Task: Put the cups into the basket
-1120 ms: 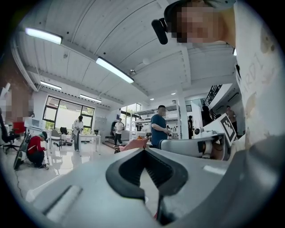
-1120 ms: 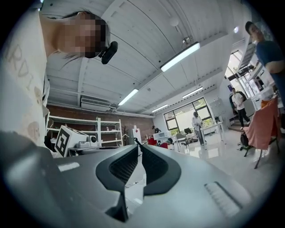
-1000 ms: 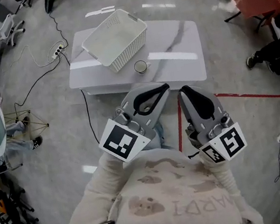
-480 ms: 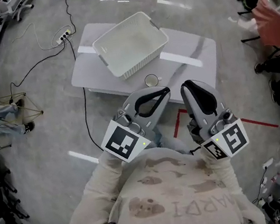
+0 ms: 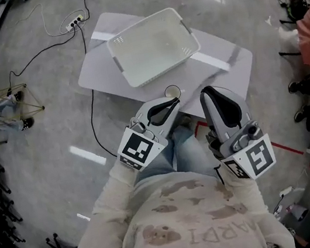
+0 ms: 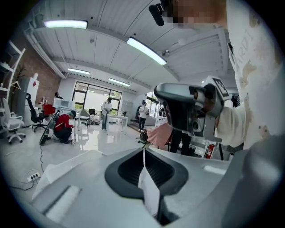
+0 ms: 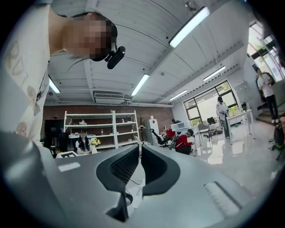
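Left gripper (image 5: 176,104): jaws pressed together, holding nothing; black-and-white square marker on its cube. Cup (image 5: 172,92): at the table's (image 5: 229,68) near edge, just past my left tips, beside white basket (image 5: 152,74). Right gripper (image 5: 209,93): jaws together, marker likewise. Sweater (image 5: 191,227) lettering: upside down, I cannot read it.

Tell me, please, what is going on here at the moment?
A person stands at a white table, holding a gripper in each hand close to the chest. The left gripper and the right gripper both have their jaws together and carry nothing. One cup sits near the table's front edge, just outside the empty white basket. Nothing is in the basket yet.
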Demonstrator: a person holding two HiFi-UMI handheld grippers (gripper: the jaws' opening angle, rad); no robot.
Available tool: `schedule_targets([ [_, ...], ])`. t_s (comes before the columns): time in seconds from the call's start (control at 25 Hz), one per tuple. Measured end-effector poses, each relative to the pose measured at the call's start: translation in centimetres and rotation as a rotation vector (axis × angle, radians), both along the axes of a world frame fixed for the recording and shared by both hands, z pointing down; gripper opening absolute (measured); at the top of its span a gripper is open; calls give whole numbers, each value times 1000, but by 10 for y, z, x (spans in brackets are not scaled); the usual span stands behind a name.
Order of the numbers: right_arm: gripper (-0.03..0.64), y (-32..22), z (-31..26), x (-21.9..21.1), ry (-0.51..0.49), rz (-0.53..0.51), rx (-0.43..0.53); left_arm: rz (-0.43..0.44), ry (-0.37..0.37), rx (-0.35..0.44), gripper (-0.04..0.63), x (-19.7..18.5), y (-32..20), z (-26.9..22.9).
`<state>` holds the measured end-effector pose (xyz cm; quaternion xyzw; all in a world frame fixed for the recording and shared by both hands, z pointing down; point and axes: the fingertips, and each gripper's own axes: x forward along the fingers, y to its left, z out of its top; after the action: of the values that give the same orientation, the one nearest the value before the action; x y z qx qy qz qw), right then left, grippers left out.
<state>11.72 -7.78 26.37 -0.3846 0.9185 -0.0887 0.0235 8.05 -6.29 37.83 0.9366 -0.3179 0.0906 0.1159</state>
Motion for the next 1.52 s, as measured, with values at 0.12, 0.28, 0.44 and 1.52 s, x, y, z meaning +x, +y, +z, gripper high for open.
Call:
schedule_targets([
  [0.12,26,-14,12,2,4,-4,-8,-16,-33,-65,12,1,-13,40],
  [0.28,25,-27,34,9,3,10,-31,-17,-89,-145,14,2,-24,96],
  [0.44,25,-41,60,13,9,20,-50,6,-178,-191,18,5,-31,147],
  [1.52,25,-57,181,-6,-36,-9,-105,118,-562,-431,64,-1,-53,352],
])
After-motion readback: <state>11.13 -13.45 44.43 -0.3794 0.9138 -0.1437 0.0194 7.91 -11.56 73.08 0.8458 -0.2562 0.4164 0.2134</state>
